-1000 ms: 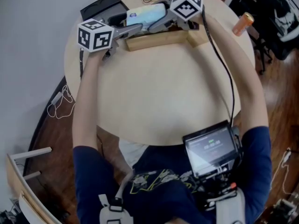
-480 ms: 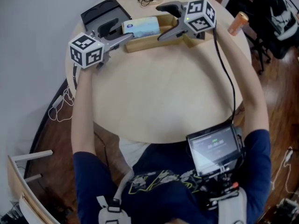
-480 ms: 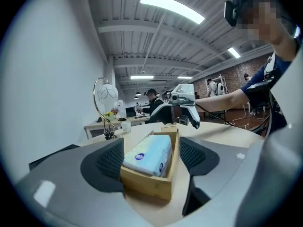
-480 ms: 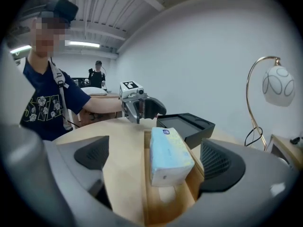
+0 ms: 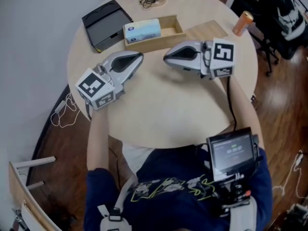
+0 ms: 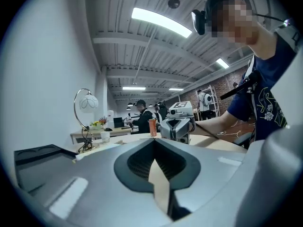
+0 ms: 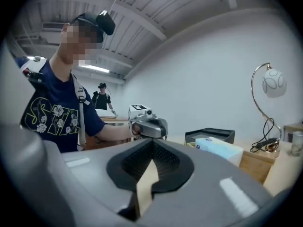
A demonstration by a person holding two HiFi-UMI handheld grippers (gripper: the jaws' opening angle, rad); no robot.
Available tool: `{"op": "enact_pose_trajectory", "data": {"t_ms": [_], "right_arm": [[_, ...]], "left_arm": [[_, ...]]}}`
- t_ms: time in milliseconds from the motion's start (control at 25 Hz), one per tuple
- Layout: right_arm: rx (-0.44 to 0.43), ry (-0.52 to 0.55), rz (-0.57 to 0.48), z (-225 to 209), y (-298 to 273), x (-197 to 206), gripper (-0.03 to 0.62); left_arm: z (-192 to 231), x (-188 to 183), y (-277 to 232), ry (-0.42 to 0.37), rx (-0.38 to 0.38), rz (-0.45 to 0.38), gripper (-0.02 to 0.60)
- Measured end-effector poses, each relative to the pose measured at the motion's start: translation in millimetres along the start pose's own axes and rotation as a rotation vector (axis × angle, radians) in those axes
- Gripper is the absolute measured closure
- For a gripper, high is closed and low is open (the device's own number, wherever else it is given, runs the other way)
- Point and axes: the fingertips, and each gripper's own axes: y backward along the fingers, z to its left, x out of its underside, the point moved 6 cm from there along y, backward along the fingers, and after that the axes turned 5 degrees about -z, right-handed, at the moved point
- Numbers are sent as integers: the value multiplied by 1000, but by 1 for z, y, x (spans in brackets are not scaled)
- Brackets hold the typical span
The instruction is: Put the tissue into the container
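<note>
- Already looks done: tissue (image 5: pixel 142 30) pack lies inside the wooden container (image 5: pixel 156 41), at its left end; the right end of the container is bare.
- Container sits near the far edge of the table (image 5: pixel 163 109), just beside a black tray (image 5: pixel 103 25) toward the far-left edge.
- Left tool (image 5: pixel 140 57): jaws closed flat together, nothing between them. It hovers over the table left of centre, tips aimed toward the container but apart from it.
- Right tool (image 5: pixel 166 59): jaws also fully together and empty. It is over the table centre with its tips facing the left tool's, near but not touching.
- Neither tool touches the tissue or the container; both are on the near side of it.
- Tissue looks level and seated, not hanging over the rim, as far as the head view shows.
- Judgement: placing step complete, nothing left except maybe retreat/rest of the tools.
- Orange can (image 5: pixel 242 23) at the far-right edge is untouched and not part of the task.
</note>
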Motion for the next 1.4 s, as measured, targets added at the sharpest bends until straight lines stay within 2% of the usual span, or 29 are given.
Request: {"op": "enact_pose_trajectory", "data": {"t_ms": [160,240,320,400,520,1400], "right_arm": [[-19,1,37,29,-15,14,594],[-3,2,17,35,-17,23,594],[30,-51,-52,34,-16,31,594],[90,-110,-95,30,-14,41,594],[171,-100,-63,28,-17,48,594],[237,-117,29,19,-17,61,594]], "left_arm": [[-29,11,-19,21,60,32,578],[-37,23,-25,24,78,67,577],[-43,35,-28,48,84,78,577],[-47,48,-28,112,74,65,578],[-47,58,-27,177,31,62,578],[-44,59,-27,179,11,63,578]]}}
